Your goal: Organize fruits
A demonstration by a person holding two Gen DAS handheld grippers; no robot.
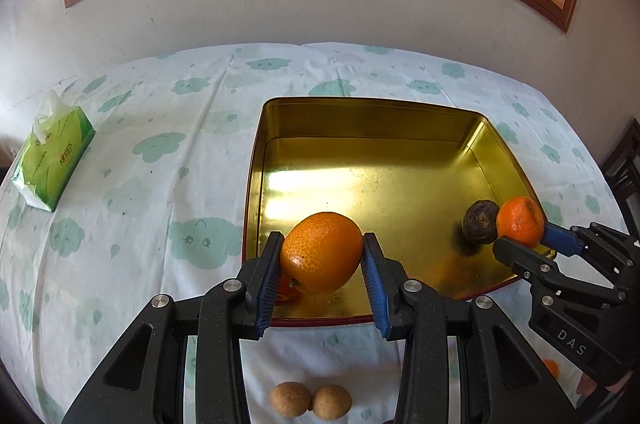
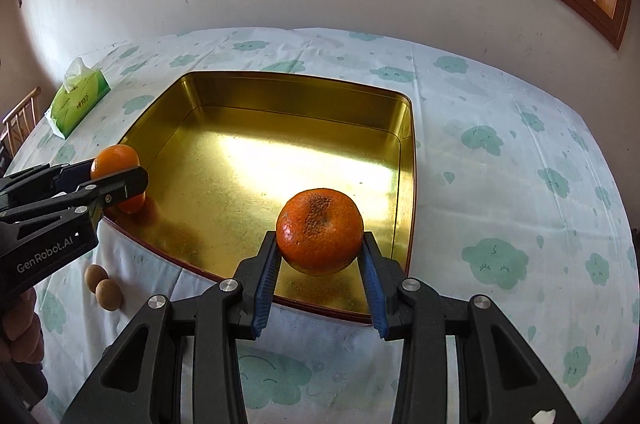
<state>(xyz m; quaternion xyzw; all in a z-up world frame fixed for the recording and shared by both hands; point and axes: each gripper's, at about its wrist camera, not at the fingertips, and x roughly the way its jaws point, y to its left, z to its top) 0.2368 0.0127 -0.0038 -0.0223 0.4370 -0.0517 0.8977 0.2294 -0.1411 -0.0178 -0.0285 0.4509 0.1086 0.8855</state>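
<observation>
- Two grippers each clamp an orange fruit over a gold tin tray (image 1: 360, 119) that sits on a cloud-print tablecloth (image 1: 152, 183).
- At the far left of the table, well apart from the tray, lies a green tissue pack (image 1: 54, 159) with a tissue sticking out of its top.
- Near the front table edge, just left of the tray's near corner, two small brown round fruits (image 1: 310, 400) lie touching each other on the cloth.
- Over the tray's near-left corner, the left gripper (image 1: 322, 256) has its blue pads (image 1: 374, 288) pressed on both sides of a large orange (image 1: 320, 252); the jaws are partly closed around it and the fruit is held above the tray floor.
- Beneath that orange, in the tray's corner, a smaller orange-red fruit (image 2: 132, 203) shows partly; what it is I cannot tell.
- Inside the tray near its right wall rests a dark, wrinkled round fruit (image 1: 480, 222).
- Just beside it, the right gripper (image 2: 320, 256) grips a mandarin (image 2: 320, 230) between its pads, jaws partly closed, near the tray's near-right rim; the mandarin's top carries a dark rough patch.
</observation>
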